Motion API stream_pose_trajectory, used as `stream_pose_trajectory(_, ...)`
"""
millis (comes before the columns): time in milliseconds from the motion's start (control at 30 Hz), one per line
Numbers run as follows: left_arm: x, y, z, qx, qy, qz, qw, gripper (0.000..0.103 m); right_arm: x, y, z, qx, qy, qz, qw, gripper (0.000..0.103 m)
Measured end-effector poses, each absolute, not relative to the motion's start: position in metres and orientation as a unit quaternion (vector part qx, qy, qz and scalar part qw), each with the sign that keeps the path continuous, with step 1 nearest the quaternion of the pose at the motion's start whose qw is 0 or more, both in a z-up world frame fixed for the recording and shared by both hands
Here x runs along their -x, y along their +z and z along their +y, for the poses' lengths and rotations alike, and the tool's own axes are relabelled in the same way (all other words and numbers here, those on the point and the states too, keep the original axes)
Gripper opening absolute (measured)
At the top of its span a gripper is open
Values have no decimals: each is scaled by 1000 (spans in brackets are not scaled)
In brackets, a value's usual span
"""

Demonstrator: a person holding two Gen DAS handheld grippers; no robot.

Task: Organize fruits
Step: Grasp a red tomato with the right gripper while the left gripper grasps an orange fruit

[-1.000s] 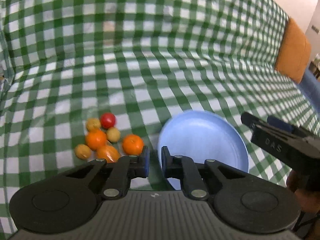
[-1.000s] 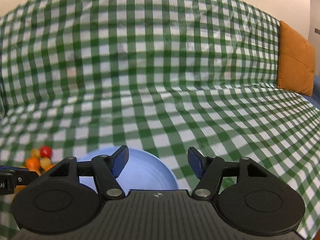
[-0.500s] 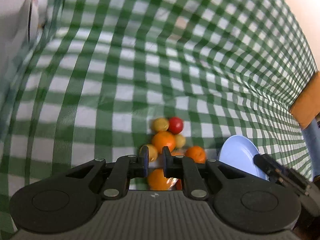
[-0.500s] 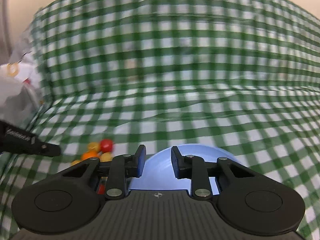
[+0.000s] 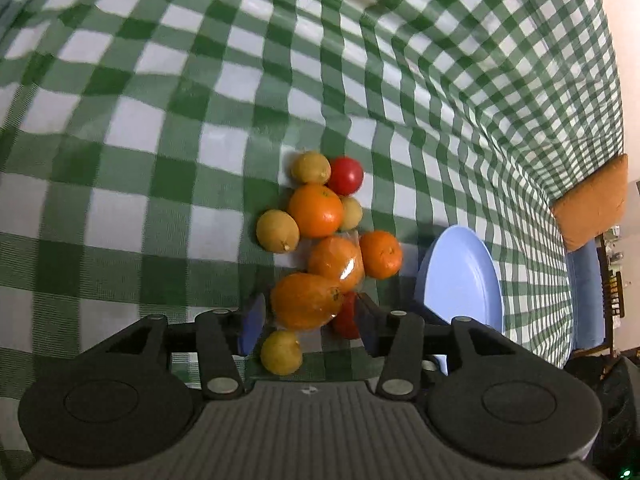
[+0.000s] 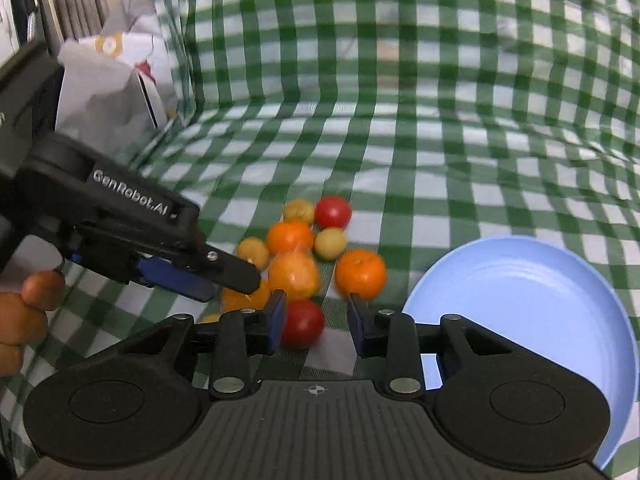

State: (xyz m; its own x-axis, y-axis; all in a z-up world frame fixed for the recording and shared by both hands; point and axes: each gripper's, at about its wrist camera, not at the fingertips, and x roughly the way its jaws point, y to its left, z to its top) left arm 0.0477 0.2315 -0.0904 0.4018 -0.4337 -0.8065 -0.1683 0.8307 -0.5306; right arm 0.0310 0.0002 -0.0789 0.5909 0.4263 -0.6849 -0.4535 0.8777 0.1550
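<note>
1. We see the left tongs [image 5: 308,326] spread wide over the near end of the fruit pile, their blue pads either side of an elongated orange fruit [image 5: 306,300] but not pressing it.
2. The right tongs [image 6: 316,326] are also spread, with a red tomato [image 6: 303,323] sitting between the pads (it looks untouched, though the frame is a little blurred).
3. The pile lies on the green-checked cloth [image 5: 168,128]: a wrapped orange [image 5: 335,258] in the middle, a bare orange [image 5: 380,254] to its right, a larger orange [image 5: 316,210] farther back, and a second red tomato [image 5: 346,176] at the far end beside a yellow fruit [image 5: 310,167].
4. Another yellow fruit [image 5: 281,352] sits nearest the left wrist camera, just under the tongs.
5. The blue plate [image 6: 540,312] lies right of the pile, near it but apart, holding no fruit.
6. A white bag [image 6: 104,92] stands at the far left, and an orange cushion [image 5: 592,204] at the far right.
</note>
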Motion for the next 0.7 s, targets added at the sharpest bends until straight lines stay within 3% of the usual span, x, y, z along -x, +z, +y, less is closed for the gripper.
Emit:
stream_pose_trajectory(100,-52,-91,225,277,-81,545,787,52,-37,-88,8,20,249,397,883,35)
stream_pose_trajectory(167,-52,-92,224,271,-75,546,789,43,-38,-91,13,27,256,400,880,35)
stream_pose_trajectory(400,-49,-73,216,201,-60,531,821,42,-45,-105,28,48,256,414,872,38)
stream_pose_trajectory(467,-48,-72,216,187,-57,529,826,42,-42,-106,28,53,258,413,872,33)
stream_pose_trajectory(700,-51,-84,210,183,-63,544,816,45,-42,-108,31,55,257,412,872,33)
